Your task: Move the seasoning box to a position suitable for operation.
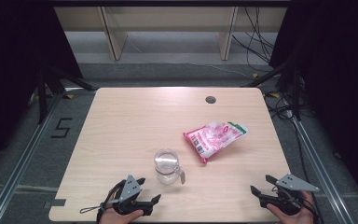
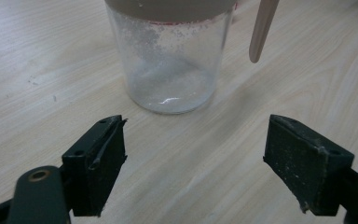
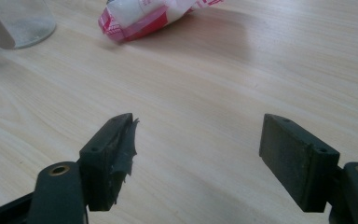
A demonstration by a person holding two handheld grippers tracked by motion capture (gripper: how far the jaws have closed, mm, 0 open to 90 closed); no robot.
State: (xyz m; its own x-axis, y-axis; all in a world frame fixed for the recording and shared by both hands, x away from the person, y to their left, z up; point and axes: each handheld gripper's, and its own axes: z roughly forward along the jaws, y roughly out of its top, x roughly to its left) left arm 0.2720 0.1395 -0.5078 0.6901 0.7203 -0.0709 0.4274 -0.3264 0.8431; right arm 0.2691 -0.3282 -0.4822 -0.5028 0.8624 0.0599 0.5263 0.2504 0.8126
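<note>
Our left gripper (image 1: 148, 190) rests at the near edge of the table (image 1: 121, 121), jaws spread and empty. The clear jar (image 1: 168, 165) stands upright just ahead of it and a little to its right (its handle faces us), so we judge this hand the nearer one. Farther right lies the pink packet (image 1: 216, 136), long axis slanting away to the right. Our right gripper (image 1: 261, 185), likewise released and empty, sits well apart from both.

— Looks like a lab recording booth: black curtains (image 1: 9, 56) at left and right of frame, aluminium rails (image 1: 23, 154) along grey floor.

— Agreed: loose black cables (image 1: 256, 37) upper right, light wooden table (image 1: 135, 121) in centre.
</note>
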